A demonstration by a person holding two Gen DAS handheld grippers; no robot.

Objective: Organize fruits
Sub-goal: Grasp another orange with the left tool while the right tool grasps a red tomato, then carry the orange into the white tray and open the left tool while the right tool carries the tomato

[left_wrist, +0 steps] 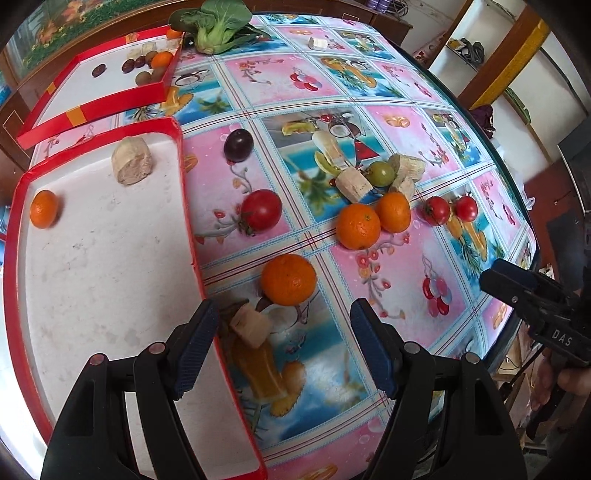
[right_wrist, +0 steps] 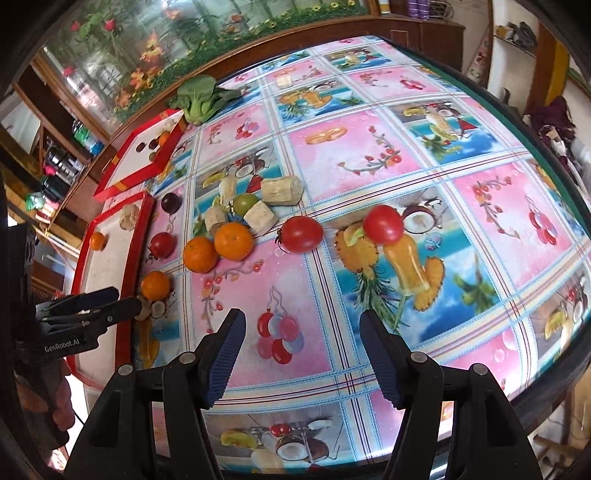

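Note:
My left gripper (left_wrist: 284, 317) is open and empty above the table beside the near red tray (left_wrist: 184, 206). A pale cut piece (left_wrist: 251, 326) lies between its fingers and an orange (left_wrist: 289, 279) sits just ahead. The tray holds an orange (left_wrist: 44, 208) and a pale chunk (left_wrist: 132, 160). Two oranges (left_wrist: 358, 226), tomatoes (left_wrist: 261, 210), a dark plum (left_wrist: 238, 144), a green fruit (left_wrist: 381, 173) and pale pieces lie on the cloth. My right gripper (right_wrist: 303, 325) is open and empty over the cloth, with two tomatoes (right_wrist: 301, 233) ahead. It also shows in the left wrist view (left_wrist: 517, 291).
A second red tray (left_wrist: 96, 99) at the far left holds small dark fruits, kiwis and an orange. A leafy green vegetable (left_wrist: 218, 22) lies at the far edge. The table edge (left_wrist: 517, 325) runs close on the right. Shelves stand behind.

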